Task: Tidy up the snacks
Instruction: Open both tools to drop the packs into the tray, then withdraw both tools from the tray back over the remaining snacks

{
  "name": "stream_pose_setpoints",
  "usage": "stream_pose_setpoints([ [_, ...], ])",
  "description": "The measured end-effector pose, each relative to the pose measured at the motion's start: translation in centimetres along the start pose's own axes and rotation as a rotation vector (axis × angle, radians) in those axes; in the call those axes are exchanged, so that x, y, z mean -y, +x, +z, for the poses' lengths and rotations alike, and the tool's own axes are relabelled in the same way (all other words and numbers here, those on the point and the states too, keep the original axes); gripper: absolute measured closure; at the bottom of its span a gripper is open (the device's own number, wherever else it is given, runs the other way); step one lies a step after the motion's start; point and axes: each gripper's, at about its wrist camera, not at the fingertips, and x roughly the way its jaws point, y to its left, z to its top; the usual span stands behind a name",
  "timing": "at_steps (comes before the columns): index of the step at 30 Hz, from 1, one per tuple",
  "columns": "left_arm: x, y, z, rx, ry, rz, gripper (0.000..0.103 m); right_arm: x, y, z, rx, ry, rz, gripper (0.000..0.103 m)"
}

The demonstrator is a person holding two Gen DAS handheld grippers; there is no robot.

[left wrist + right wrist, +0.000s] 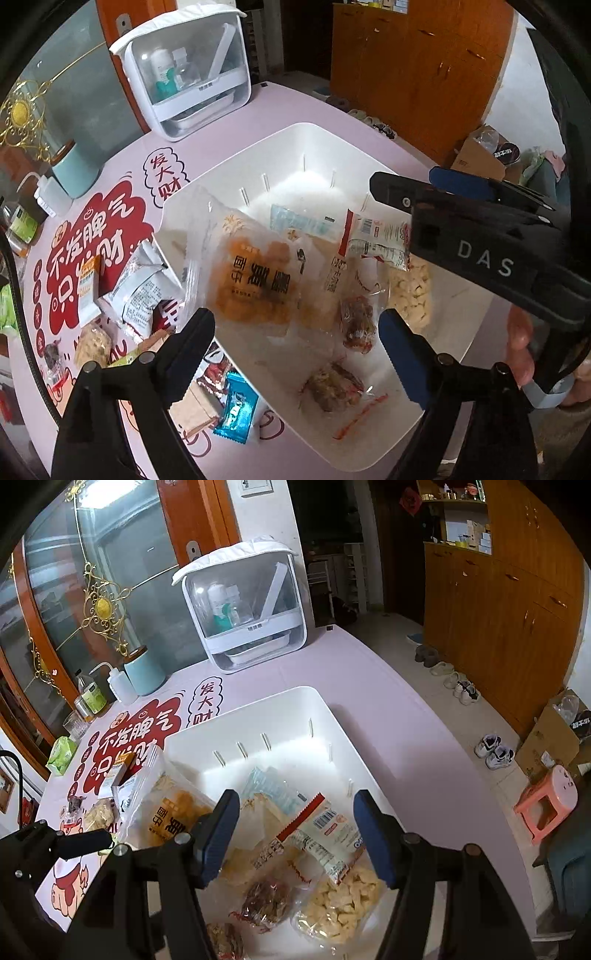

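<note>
Both grippers are hovering over the white bin [258,716] on the pink table [369,672], the left gripper [297,328] and the right gripper [295,834] each spreading its jaws wide and gripping nothing. Several snack packets are lying inside the bin, among them an orange-printed clear bag [255,284] leaning on the left wall and a red-and-white packet [325,830] resting on a bag of pale pieces [340,904]. More snacks, including a blue wrapper [236,410], are sitting on the table just left of the bin.
</note>
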Motion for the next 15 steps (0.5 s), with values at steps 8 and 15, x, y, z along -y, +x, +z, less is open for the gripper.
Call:
stream_pose_setpoints([
  [8, -0.4, -1.8, -0.7, 0.009, -0.009, 0.016, 0.013, 0.0, -1.4, -1.1, -0.004, 0.046, 0.016, 0.038],
  [15, -0.9, -4.0, -2.1, 0.025, -0.003, 0.043, 0.013, -1.4, -3.5, -2.2, 0.009, 0.048, 0.044, 0.038],
])
